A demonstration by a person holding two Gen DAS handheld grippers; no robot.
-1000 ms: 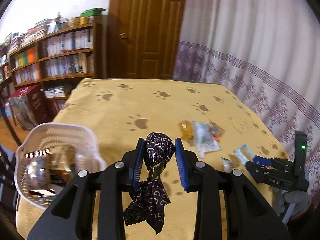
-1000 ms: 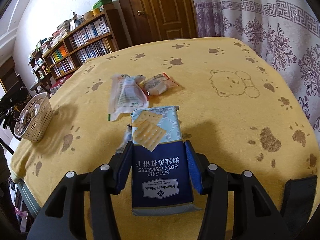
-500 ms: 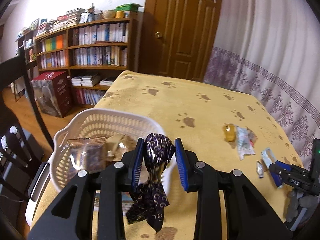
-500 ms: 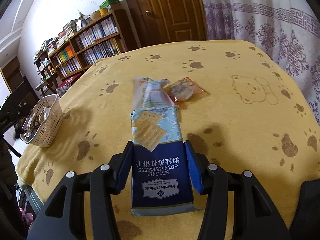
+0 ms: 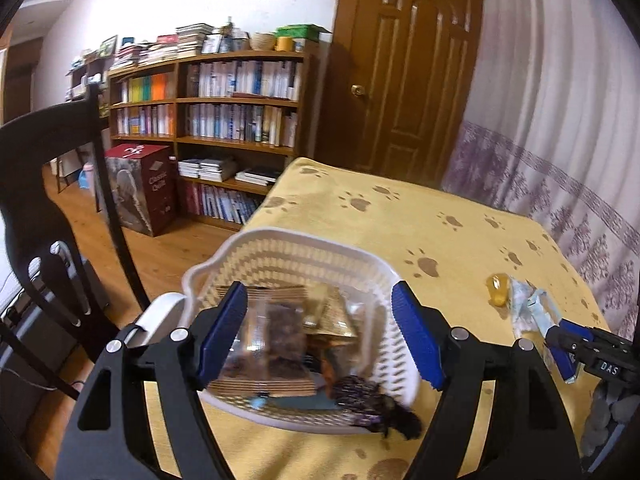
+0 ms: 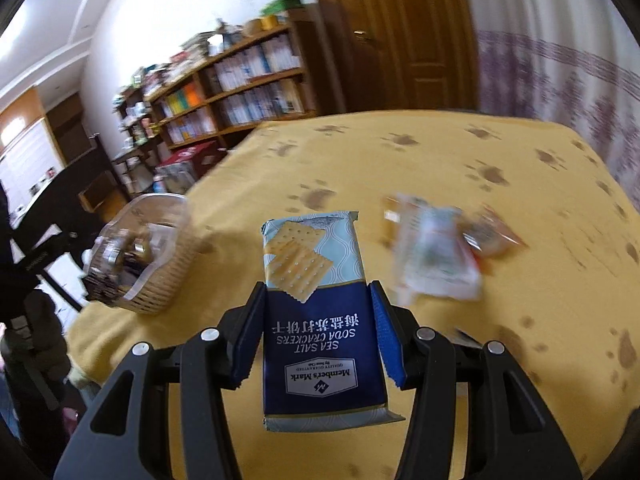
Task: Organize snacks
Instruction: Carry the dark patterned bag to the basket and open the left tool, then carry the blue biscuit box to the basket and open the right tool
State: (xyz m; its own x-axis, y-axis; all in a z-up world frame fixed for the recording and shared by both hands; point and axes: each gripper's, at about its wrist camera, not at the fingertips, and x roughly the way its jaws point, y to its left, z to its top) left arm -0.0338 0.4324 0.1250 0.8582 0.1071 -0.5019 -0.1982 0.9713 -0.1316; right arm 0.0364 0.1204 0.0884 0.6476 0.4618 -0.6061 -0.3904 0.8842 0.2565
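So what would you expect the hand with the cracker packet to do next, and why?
Probably carry it left, toward the white basket. The right gripper is shut on the soda cracker packet, held above the yellow tablecloth, and the basket already holds other snacks. The left gripper is open over the basket, with the dark patterned wrapper at the near rim.

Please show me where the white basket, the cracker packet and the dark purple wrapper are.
white basket (image 5: 304, 240): left wrist view, far rim.
cracker packet (image 6: 320, 344): right wrist view, blue printed front.
dark purple wrapper (image 5: 362, 394): left wrist view, middle.
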